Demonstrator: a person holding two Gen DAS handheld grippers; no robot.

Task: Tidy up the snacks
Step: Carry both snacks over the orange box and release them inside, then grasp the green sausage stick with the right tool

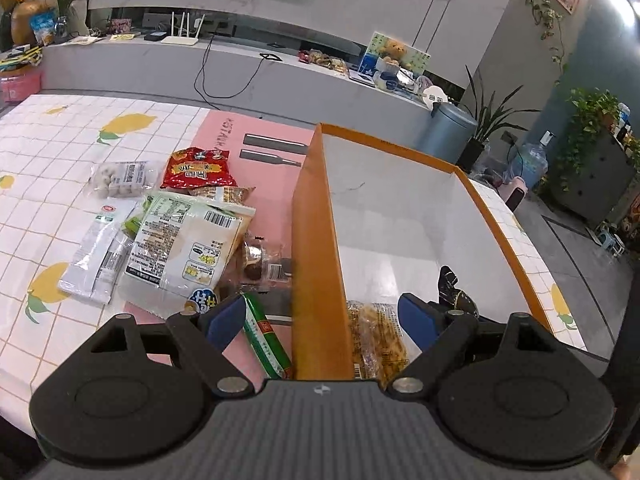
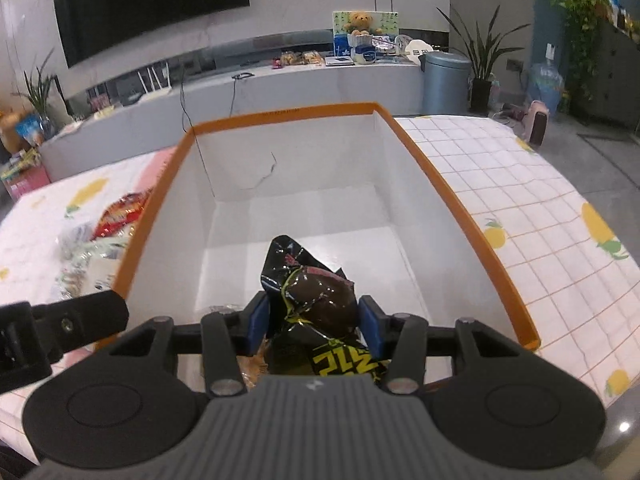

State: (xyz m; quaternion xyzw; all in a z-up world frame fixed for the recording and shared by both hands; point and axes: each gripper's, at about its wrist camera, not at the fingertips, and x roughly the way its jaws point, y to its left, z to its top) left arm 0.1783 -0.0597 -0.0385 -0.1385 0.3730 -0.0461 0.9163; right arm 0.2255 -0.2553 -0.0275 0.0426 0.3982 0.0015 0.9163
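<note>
R gripper [image 2: 314, 322]: jaws part-closed on black snack pouch [image 2: 310, 300], blue pads against both its sides; pouch is held over the near end of the orange-rimmed box [image 2: 280, 114], above its white floor. Pouch judged light, soft, crinkly foil w/ a firm lump inside; glossy film prob. slippery, so grip across the bulged middle, as now, not the thin crimped ends. Long axis runs along the gripper's line, top crimp pointing away toward the box's far wall, printed end back toward the camera. L gripper [image 1: 322, 318]: jaws wide, nothing held, straddling the box's left wall. A yellow snack pack [image 1: 378, 332] already lies in the box's near end. Loose packets [image 1: 180, 240] remain on the table [image 1: 60, 128] left of the box, lying flat, overlapping.
</note>
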